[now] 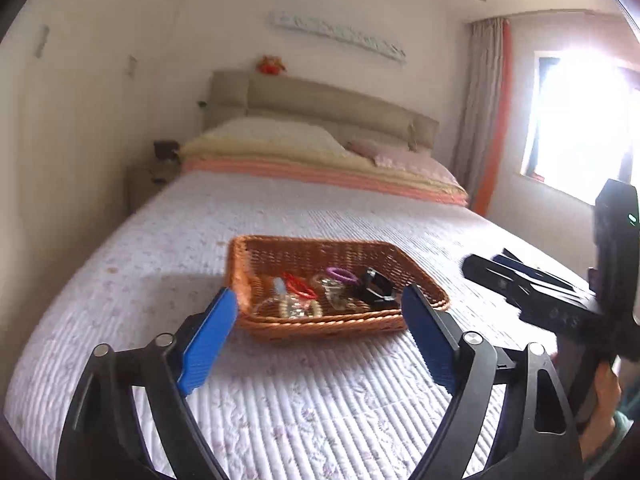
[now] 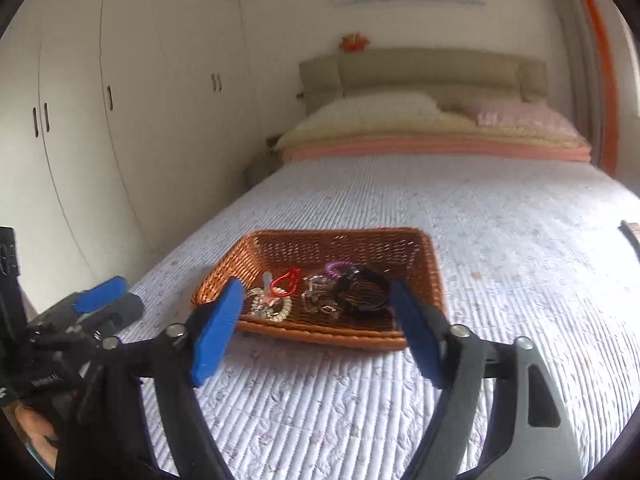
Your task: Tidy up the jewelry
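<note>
A wicker basket [image 1: 336, 292] sits on the bed [image 1: 280, 400], on a white quilted cover with a faint floral print. Inside it lies the jewelry: a red loop [image 1: 298, 286], a purple coiled band [image 1: 342, 275], a black watch-like piece [image 1: 376, 286], a pearl bracelet [image 2: 276, 306] and some clear or silvery bits [image 2: 320, 296] that motion blur makes hard to name. The pieces overlap one another, and the basket's near wall cuts off their lower edges.

The left gripper [image 1: 320, 334] hangs above the cover just short of the basket, its blue fingers [image 1: 208, 340] spread wide with nothing between them. In its own view the finger tips overlap the basket's near corners, though whether they touch the rim cannot be told. The right gripper [image 2: 316, 332] is likewise spread open and empty, with the basket framed between its fingers [image 2: 216, 332].

Each camera catches the other tool at its edge: the right one shows at the right border of the left view, only partly in frame, with a hand [image 1: 604, 400] around its handle. The left one appears blurred at the lower left of the right view.

Pillows [image 1: 280, 140] and a padded headboard [image 1: 320, 100] stand at the far end. The window [image 1: 580, 120] is blown out by glare. A dark object [image 2: 630, 232] at the right edge of the right view is cut off and unidentifiable.
</note>
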Motion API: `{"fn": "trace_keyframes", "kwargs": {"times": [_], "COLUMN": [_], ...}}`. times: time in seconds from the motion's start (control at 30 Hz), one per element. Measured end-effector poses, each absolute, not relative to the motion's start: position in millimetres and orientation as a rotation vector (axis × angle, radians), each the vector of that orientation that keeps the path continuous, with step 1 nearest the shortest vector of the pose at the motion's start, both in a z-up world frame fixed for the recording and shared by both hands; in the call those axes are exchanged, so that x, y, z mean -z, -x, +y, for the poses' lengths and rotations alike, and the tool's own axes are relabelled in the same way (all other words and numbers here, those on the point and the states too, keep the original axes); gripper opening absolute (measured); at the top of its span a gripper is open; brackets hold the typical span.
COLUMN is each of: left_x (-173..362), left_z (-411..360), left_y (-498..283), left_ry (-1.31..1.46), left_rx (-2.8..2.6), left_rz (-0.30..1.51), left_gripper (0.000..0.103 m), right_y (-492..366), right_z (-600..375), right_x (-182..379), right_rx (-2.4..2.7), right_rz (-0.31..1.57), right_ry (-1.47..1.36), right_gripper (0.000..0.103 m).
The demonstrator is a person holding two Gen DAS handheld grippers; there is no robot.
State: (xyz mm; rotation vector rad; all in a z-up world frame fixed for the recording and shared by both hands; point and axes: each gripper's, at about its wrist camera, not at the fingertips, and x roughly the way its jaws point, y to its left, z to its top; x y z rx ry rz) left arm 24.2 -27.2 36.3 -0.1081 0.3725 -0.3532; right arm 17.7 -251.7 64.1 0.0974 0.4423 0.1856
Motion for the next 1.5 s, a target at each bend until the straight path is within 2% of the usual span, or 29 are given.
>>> {"fn": "trace_keyframes", "kwargs": {"times": [0.23, 0.47, 0.57, 0.87, 1.5], "left_x": [-9.1, -6.1, -3.6, -1.9, -3.0], "left_z": [-32.1, -30.1, -30.7, -33.5, -32.1], "left_y": [7.2, 19.8, 22.8, 24.3, 25.8], "left_ry": [0.039, 0.034, 0.024, 0.007, 0.01], "left_rx": [0.167, 0.096, 0.095, 0.089, 0.089], "left_rz": [0.295, 0.212, 0.206, 0.216, 0.214], "left_gripper": [0.085, 0.085, 0.087, 0.094, 0.095], "right_y": [40.7, 50.4, 51.5, 54.8, 47.9], "right_z": [-242.4, -250.4, -250.7, -247.2, -245.7], "right_x": [-32.1, -12.2, -10.9, -7.0, -5.0], "right_rx": [-0.071, -0.025, -0.019, -0.032, -0.045], "right_rz": [0.266, 0.271, 0.256, 0.247, 0.279], "right_ry": [-0.015, -0.038, -0.037, -0.027, -0.041], "right_gripper": [0.079, 0.08, 0.087, 0.094, 0.095]}}
